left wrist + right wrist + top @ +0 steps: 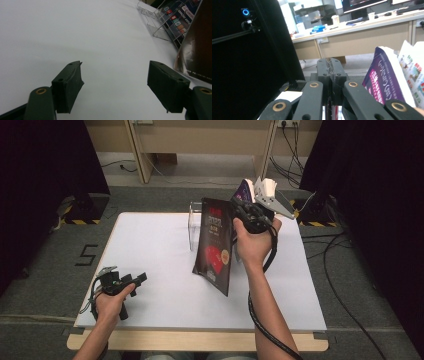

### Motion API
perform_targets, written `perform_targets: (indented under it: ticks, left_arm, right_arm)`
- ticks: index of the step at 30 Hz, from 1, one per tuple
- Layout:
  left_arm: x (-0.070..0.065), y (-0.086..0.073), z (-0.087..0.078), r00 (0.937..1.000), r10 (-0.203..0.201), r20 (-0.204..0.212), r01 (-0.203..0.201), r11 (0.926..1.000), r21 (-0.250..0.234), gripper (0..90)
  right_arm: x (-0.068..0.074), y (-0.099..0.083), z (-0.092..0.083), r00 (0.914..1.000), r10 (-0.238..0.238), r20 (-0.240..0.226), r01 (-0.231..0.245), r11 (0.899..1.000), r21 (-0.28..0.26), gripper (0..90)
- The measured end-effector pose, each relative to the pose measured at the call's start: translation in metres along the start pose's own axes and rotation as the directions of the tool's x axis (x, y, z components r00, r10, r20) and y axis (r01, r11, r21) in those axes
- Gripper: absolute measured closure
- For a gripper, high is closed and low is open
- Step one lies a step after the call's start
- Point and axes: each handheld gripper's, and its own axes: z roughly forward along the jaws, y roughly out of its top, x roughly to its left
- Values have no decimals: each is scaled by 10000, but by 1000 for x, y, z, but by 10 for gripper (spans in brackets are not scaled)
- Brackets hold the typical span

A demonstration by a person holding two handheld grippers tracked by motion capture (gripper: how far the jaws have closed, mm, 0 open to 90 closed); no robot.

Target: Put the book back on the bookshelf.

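Low at the left of the high view, my left gripper (131, 282) rests on the white bench (165, 270), well apart from everything else. Its fingers (67, 87) stand wide apart with nothing between them, pointing across bare bench toward the middle of the frame.

Further up, right of centre, my right gripper (239, 209) is lifted above the bench, and a dark brochure (215, 245) hangs from it. Its fingers (324, 72) are pressed together in the right gripper view, clamped on the brochure's top edge, of which I see only a thin sliver low in the frame. The brochure is tilted, its lower corner just above the bench or touching it; I cannot tell which.

Just behind the brochure, a clear plastic stand (194, 222) sits on the bench near the far edge. The left gripper view shows it at the upper right (160, 27) with printed leaflets (178, 21) leaning in it. A purple leaflet (382, 77) rises at the right edge of the right gripper view, close beside the closed fingers.
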Motion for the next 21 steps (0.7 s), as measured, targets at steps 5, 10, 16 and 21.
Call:
perform_targets:
  ticks: [5,10,16,21]
  left_arm:
    - [-1,-1,1,10000,26,1,-26,10000,17,267]
    - [-1,-2,1,10000,13,18,-13,10000,50,266]
    - [0,-1,1,10000,26,17,-26,10000,71,266]
    - [0,-1,1,10000,-18,8,18,10000,52,266]
  right_arm:
    - [0,2,1,9999,-120,32,120,9999,-44,886]
    - [4,6,7,10000,-53,-25,52,9999,-119,885]
    - [9,14,16,10000,-96,-5,96,9994,-328,885]
    - [14,19,29,9999,-137,54,139,9991,-388,886]
